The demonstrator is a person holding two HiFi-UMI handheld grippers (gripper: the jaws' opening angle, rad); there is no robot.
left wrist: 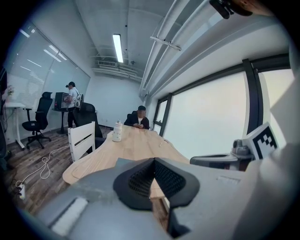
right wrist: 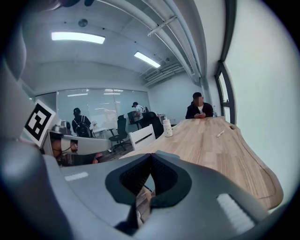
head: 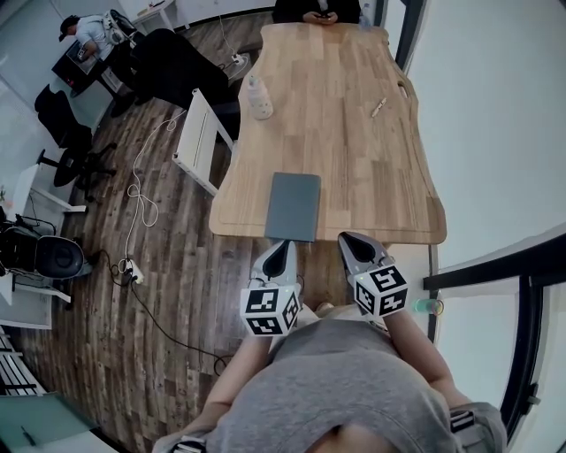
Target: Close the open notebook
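The grey notebook lies closed and flat on the wooden table, near its front edge. Both grippers hang off the table on my side of that edge, close to my body. My left gripper points at the notebook's near edge from just short of it, jaws shut and empty. The right gripper is to the right of the notebook, also shut with nothing held. In the left gripper view the left gripper has its pads meeting at the tip, and the right gripper looks the same in its own view.
A white bottle stands at the table's left side and a pen lies further back on the right. A person sits at the far end. A white chair stands left of the table, with cables on the floor.
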